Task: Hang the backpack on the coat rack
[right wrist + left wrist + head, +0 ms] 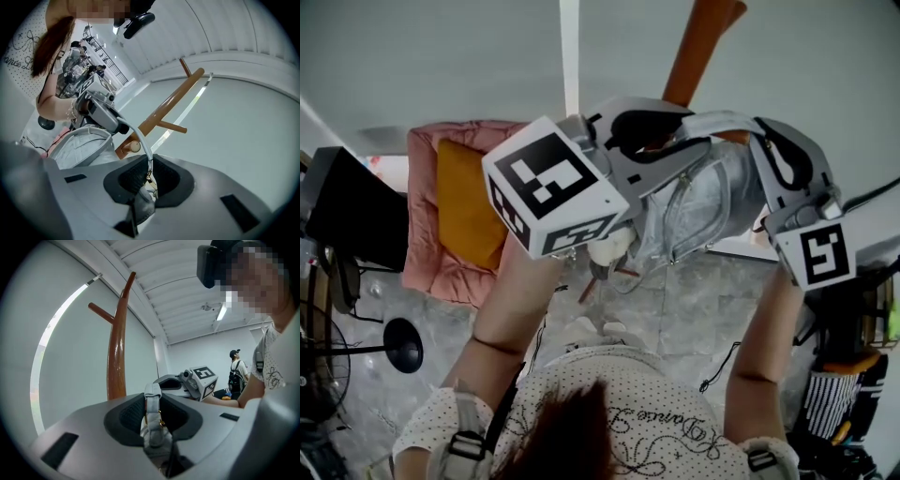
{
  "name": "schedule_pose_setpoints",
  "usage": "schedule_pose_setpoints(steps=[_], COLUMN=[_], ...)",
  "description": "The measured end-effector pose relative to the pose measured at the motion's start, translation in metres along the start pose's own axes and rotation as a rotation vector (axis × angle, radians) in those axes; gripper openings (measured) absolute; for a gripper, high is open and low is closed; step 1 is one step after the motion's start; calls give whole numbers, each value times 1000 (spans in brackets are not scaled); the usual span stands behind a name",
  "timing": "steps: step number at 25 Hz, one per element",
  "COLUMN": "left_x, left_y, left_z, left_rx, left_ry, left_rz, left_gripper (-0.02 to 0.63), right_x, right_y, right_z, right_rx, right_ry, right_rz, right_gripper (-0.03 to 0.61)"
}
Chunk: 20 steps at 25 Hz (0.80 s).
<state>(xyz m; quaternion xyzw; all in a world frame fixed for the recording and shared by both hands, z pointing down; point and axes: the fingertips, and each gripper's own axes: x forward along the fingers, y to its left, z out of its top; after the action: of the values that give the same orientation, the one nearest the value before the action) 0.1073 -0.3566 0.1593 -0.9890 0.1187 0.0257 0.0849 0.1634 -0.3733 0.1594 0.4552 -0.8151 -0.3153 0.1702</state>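
A pale grey backpack (694, 211) hangs between my two raised grippers in the head view. My left gripper (705, 139) is shut on its top strap (151, 401), which stands upright between the pads. My right gripper (761, 141) is shut on the same strap (139, 140), beside a small gold buckle. The strap arches from one gripper to the other. The brown wooden coat rack (701, 47) stands just beyond the backpack. Its pole (117, 357) and a side peg rise ahead of the left gripper. A round-ended peg (127, 147) shows close to the right gripper's jaws (149, 180).
A pink seat with an orange cushion (455, 202) stands at the left, next to a black box (347, 211). A black round stand base (403, 345) and cables lie on the floor. A white wall is behind the rack. A person (236, 371) stands far off.
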Motion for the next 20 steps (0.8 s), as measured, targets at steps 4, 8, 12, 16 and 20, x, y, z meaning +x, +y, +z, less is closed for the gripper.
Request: schedule_pose_setpoints(steps=[4, 8, 12, 16, 20], left_x=[10, 1, 1, 3, 4], left_y=[-1, 0, 1, 3, 5], left_z=[-1, -9, -17, -25, -31], left_rx=[-22, -22, -30, -77, -124], left_ry=[14, 30, 46, 47, 38], left_rz=[12, 20, 26, 20, 14], left_gripper=[97, 101, 104, 104, 107], right_x=[-2, 9, 15, 19, 23], right_y=[-4, 7, 12, 12, 11], right_z=[-11, -14, -20, -26, -28], right_rx=[5, 21, 35, 45, 52], right_ry=[-6, -15, -30, -28, -25], right_rz=[36, 72, 108, 135, 156], right_gripper=[43, 43, 42, 41, 43])
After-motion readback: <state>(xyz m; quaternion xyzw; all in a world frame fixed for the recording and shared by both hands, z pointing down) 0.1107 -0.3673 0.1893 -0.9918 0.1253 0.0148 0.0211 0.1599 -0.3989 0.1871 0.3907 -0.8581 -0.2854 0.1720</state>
